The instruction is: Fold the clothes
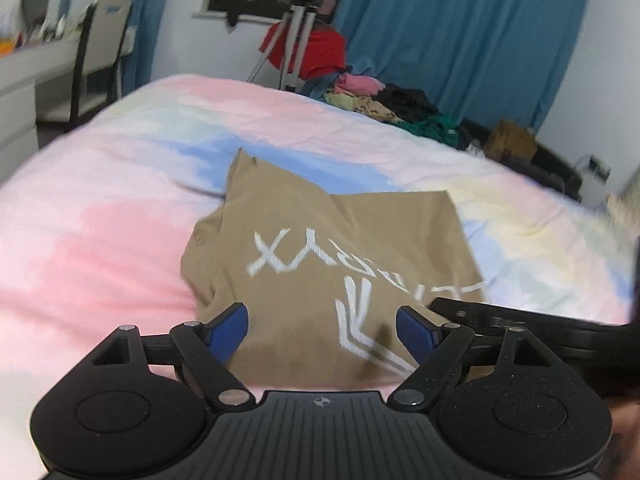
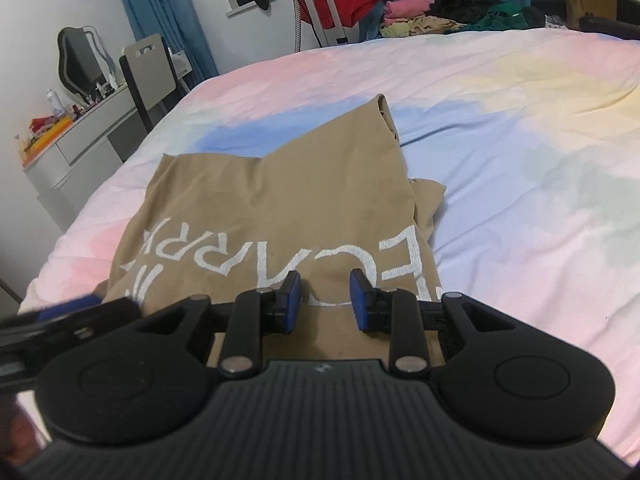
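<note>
Lying partly folded on the pastel bedspread, the tan shirt shows white lettering face up. Left gripper hovers above the shirt's near edge, blue fingers spread wide, holding nothing. Right gripper sits just beside it over the same edge, fingers parted with a narrower gap, gripping nothing. A clothes pile lies past the bed's far end.

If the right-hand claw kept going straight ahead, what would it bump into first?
Most likely the tan shirt: the right gripper, jaws open, points low across it. Depth is unclear, so it might skim over onto the bedspread.
</note>
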